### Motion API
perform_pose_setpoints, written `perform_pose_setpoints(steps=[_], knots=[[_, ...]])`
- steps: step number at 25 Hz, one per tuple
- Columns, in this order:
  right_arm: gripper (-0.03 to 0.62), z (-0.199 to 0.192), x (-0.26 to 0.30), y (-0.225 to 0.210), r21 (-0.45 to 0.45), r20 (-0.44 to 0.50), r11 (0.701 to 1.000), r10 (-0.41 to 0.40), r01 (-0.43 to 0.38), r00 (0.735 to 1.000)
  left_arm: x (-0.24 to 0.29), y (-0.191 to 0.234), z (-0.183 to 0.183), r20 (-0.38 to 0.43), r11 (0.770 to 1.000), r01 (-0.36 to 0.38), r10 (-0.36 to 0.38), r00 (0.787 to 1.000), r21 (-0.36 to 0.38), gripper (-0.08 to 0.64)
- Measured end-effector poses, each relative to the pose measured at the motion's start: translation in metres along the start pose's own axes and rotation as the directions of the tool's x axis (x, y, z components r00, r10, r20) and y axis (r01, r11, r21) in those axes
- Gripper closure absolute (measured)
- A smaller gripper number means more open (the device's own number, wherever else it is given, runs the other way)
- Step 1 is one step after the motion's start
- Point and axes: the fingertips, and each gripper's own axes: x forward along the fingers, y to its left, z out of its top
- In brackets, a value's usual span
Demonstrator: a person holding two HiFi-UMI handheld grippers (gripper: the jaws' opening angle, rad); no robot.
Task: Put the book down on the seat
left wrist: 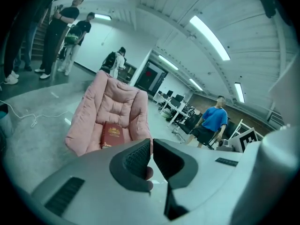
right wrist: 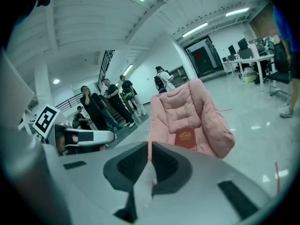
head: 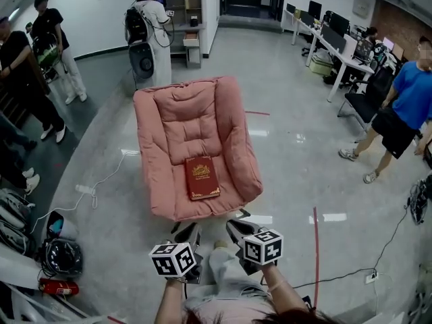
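Note:
A dark red book [head: 202, 177] with a gold emblem lies flat on the seat of the pink cushioned chair [head: 177, 117], near the seat's front edge. Both grippers hang in front of the chair, apart from the book. My left gripper [head: 185, 235] is shut with nothing between its pads. My right gripper [head: 237, 231] is shut and empty too. In the left gripper view the book [left wrist: 112, 134] shows beyond the closed left gripper [left wrist: 152, 146]. In the right gripper view the book [right wrist: 186, 138] lies on the chair [right wrist: 187, 109] past the closed right gripper [right wrist: 150, 150].
A person in a blue shirt [head: 405, 106] stands at the right near desks with monitors [head: 337, 42]. Other people stand at the left [head: 27, 66] and at the back [head: 150, 25]. A helmet [head: 62, 255] and a white cable [head: 101, 181] lie on the floor at the left.

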Motion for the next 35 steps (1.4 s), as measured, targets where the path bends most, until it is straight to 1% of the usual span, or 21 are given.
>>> perform_pose_setpoints(steps=[6,10,12,17,24,26,29,31,35], knots=[[0.569,0.012,-0.024,0.029,0.022,0.070,0.998,0.063,-0.064,0.996,-0.035,-0.020,0.002,0.037,0.999,0.023,-0.024,0.999,0.032,0.552],[0.575,0.026,-0.044,0.053,0.012,0.135,0.992,0.125,-0.127,0.983,-0.057,-0.032,-0.002,0.048,0.998,0.041,-0.043,0.998,0.047,0.558],[0.575,0.031,-0.053,0.062,0.001,0.164,0.990,0.139,-0.141,0.977,-0.065,-0.034,-0.002,0.061,0.998,0.044,-0.046,0.997,0.039,0.558],[0.577,0.034,-0.075,0.074,-0.048,0.196,0.993,0.116,-0.109,0.974,-0.086,-0.042,0.003,0.103,0.998,0.067,-0.069,0.992,0.015,0.561],[0.577,0.034,-0.097,0.083,-0.081,0.234,0.995,0.072,-0.054,0.970,-0.106,-0.051,0.006,0.120,0.996,0.085,-0.084,0.989,-0.003,0.561],[0.577,0.036,-0.101,0.084,-0.099,0.244,0.994,0.062,-0.039,0.968,-0.107,-0.053,0.004,0.125,0.995,0.100,-0.096,0.988,-0.024,0.561],[0.577,0.042,-0.107,0.092,-0.157,0.253,0.987,0.058,-0.018,0.966,-0.112,-0.055,0.005,0.142,0.989,0.128,-0.117,0.983,-0.070,0.561],[0.577,0.044,-0.107,0.099,-0.181,0.247,0.983,0.070,-0.025,0.967,-0.115,-0.054,0.007,0.157,0.986,0.136,-0.120,0.980,-0.097,0.561],[0.577,0.043,-0.104,0.104,-0.163,0.220,0.985,0.083,-0.048,0.972,-0.115,-0.046,0.009,0.167,0.982,0.134,-0.111,0.980,-0.133,0.561]])
